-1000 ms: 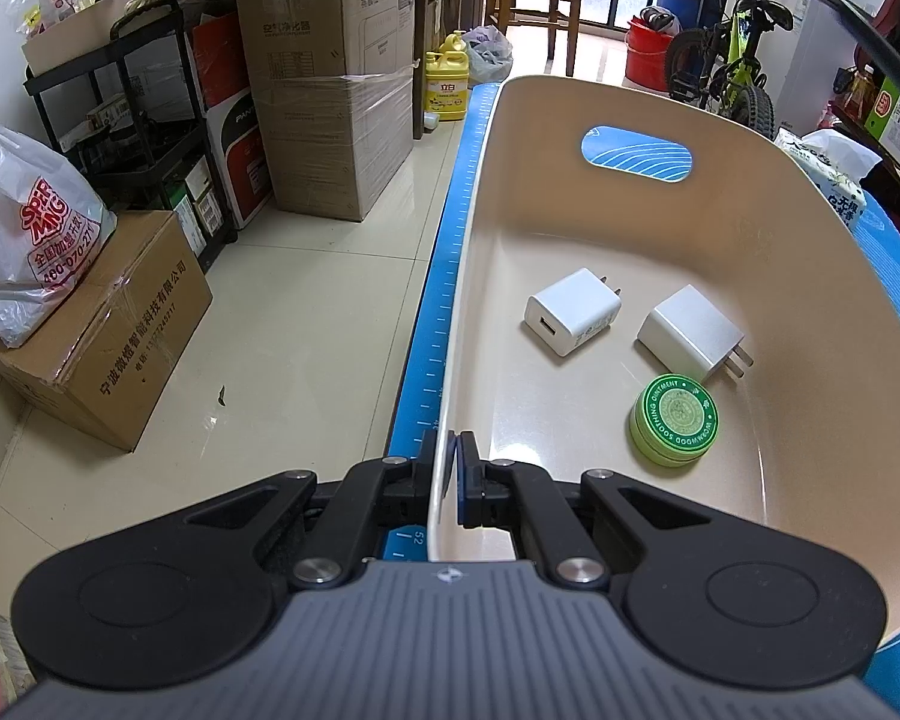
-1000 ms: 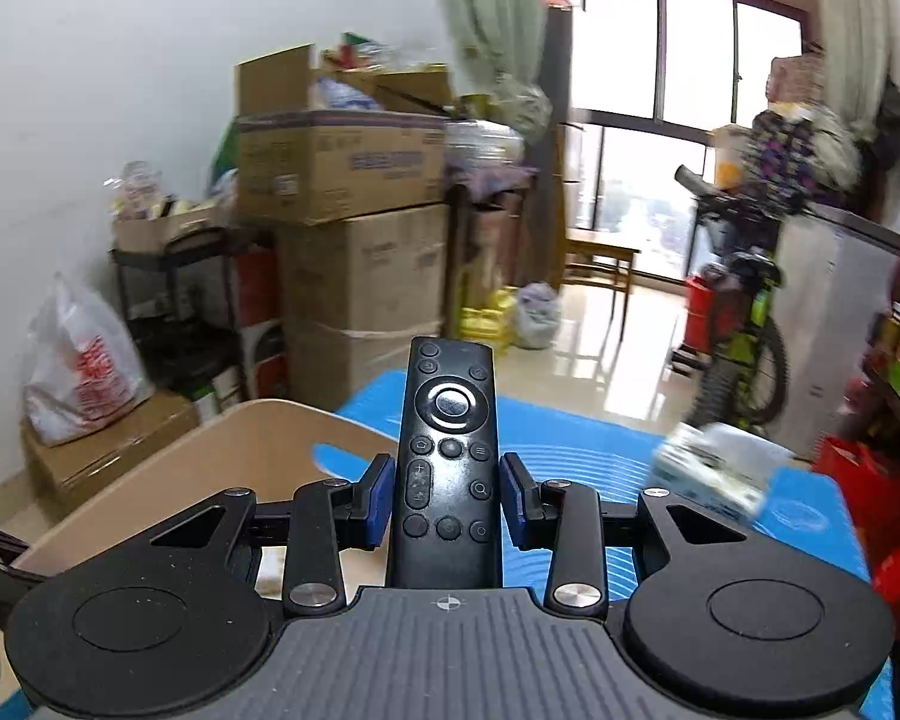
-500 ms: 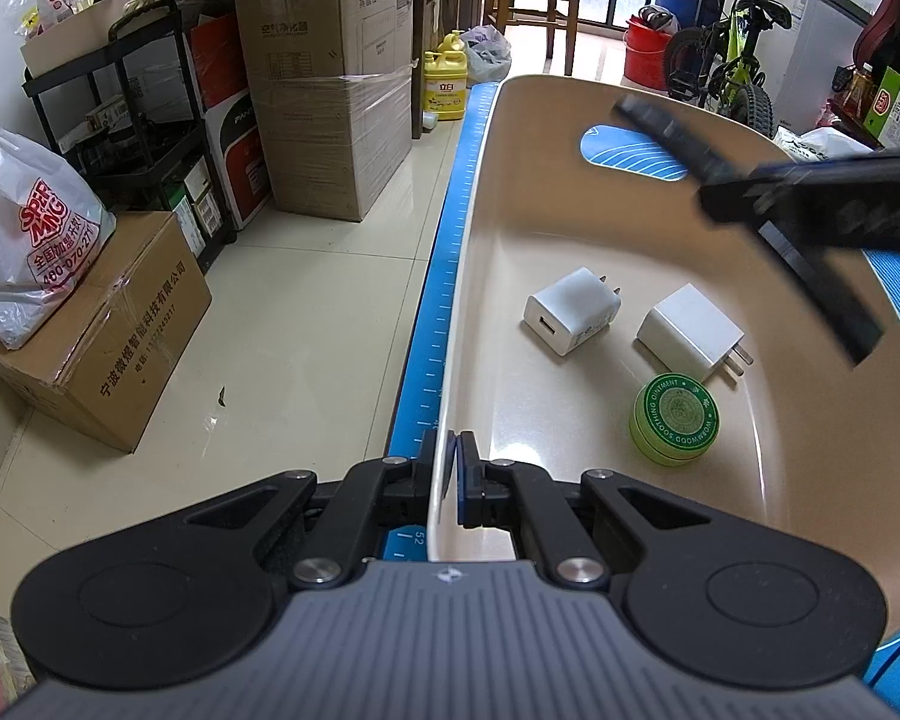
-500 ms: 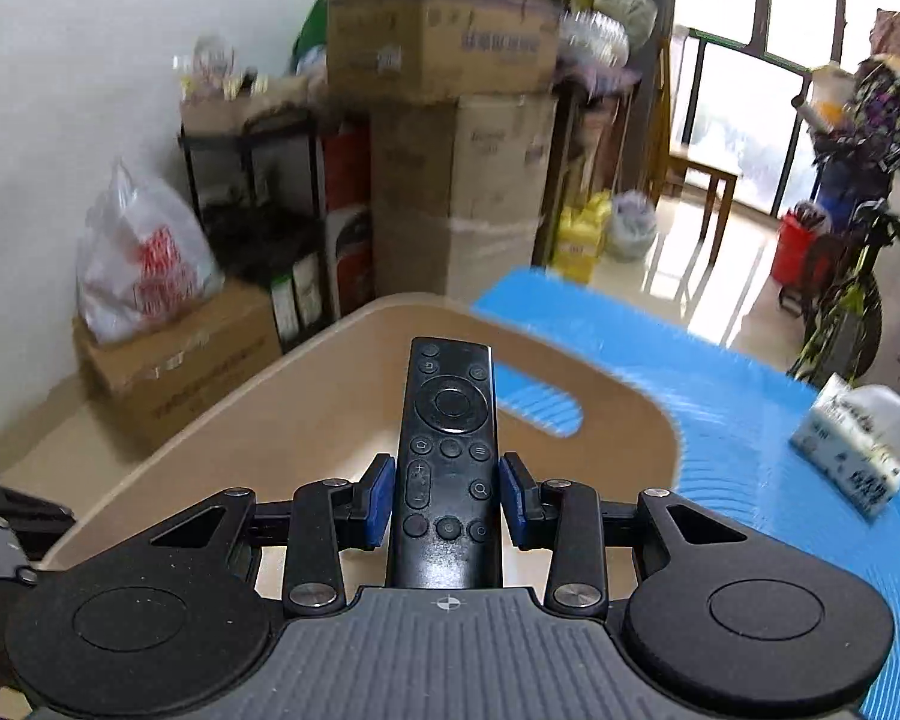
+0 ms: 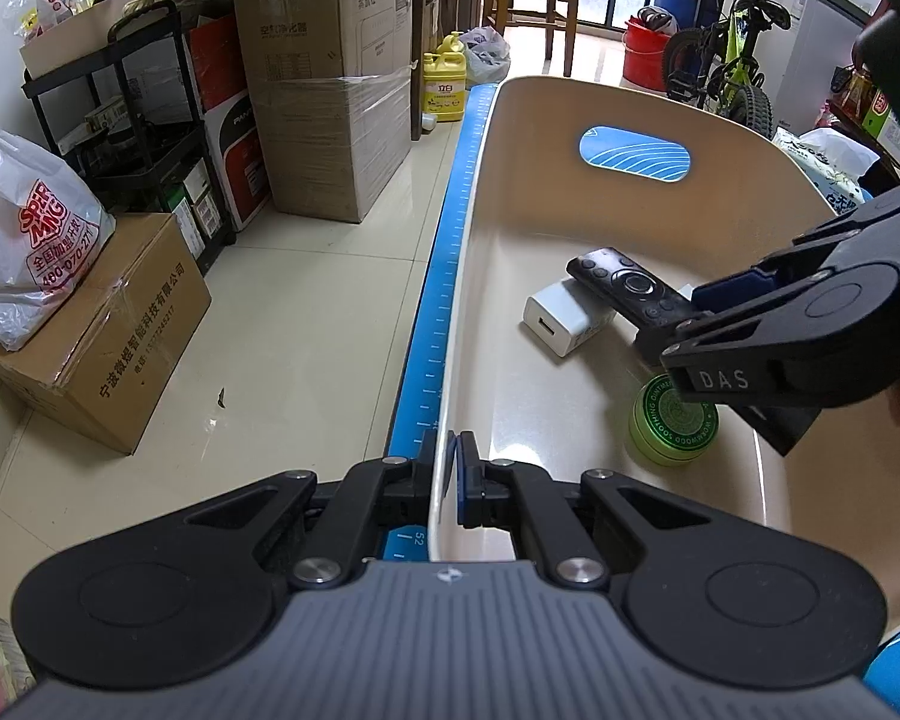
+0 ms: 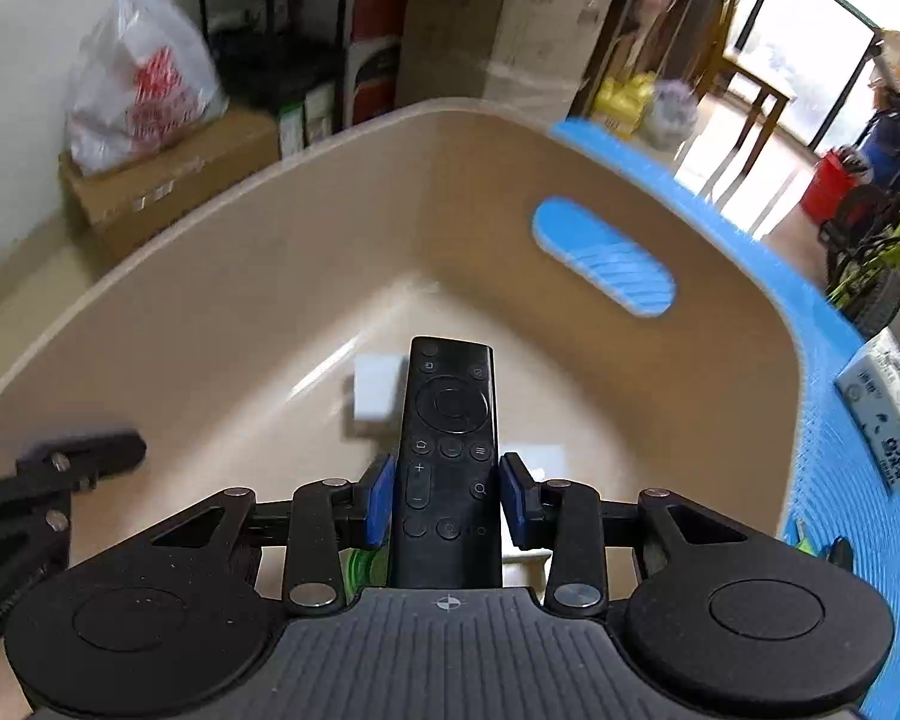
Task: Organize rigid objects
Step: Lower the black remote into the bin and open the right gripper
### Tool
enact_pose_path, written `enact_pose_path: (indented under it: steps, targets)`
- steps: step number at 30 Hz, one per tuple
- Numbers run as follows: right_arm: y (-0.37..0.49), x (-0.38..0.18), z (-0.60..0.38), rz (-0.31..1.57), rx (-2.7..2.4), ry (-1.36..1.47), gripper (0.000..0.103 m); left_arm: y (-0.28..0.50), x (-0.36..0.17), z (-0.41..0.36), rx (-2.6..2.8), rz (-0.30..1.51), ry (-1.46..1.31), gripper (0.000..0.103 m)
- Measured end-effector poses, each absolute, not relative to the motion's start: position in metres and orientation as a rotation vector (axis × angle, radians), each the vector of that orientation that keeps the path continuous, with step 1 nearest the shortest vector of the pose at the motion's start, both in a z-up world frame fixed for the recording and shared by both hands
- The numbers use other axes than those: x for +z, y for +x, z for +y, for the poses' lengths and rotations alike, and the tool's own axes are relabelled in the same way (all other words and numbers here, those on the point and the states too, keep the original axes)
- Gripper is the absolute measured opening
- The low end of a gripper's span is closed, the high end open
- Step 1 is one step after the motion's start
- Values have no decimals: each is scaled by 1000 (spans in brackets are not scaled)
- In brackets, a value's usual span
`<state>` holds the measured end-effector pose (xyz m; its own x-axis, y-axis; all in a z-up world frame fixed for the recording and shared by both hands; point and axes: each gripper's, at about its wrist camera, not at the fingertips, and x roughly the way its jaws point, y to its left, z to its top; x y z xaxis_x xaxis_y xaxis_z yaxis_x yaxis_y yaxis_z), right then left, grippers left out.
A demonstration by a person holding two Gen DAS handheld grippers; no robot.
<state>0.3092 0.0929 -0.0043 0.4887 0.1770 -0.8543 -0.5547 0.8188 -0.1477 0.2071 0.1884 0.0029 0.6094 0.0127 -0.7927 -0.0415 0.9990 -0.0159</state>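
A beige bin [image 5: 570,120] stands on a blue mat. My left gripper [image 5: 450,468] is shut on the bin's near rim. My right gripper [image 6: 447,498] is shut on a black remote [image 6: 448,450] and holds it low inside the bin [image 6: 270,276], tip over a white charger [image 6: 375,396]. In the left wrist view the remote [image 5: 624,285] hangs above the white charger [image 5: 561,315], with the right gripper [image 5: 714,306] reaching in from the right. A green round tin [image 5: 672,426] lies on the bin floor. A second charger [image 6: 537,456] is mostly hidden by the remote.
A tissue pack [image 6: 888,420] lies on the blue mat [image 6: 840,510] right of the bin. Cardboard boxes [image 5: 324,90], a black shelf [image 5: 138,120] and a white plastic bag [image 5: 24,240] stand on the floor at left. A bicycle [image 5: 732,72] stands beyond.
My right gripper has come down into the bin with the remote, now just above the chargers. My left gripper has stayed on the rim.
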Motion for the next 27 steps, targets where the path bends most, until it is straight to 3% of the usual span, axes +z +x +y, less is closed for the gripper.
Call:
enact_pose_path:
  steps: [7, 16, 20, 22, 27]
  targets:
    - [318, -13, 92, 1054, 459, -445, 44, 209, 2, 189, 32, 914, -32, 5]
    - [309, -1, 85, 982, 468, -419, 80, 210, 1, 190, 32, 913, -32, 6]
    - [302, 18, 66, 907, 456, -381, 87, 210, 1, 191, 33, 914, -32, 6]
    - [298, 32, 55, 866, 487, -354, 99, 209, 1, 190, 33, 913, -32, 6]
    - [289, 67, 18, 781, 508, -312, 101, 210, 1, 190, 34, 913, -31, 6]
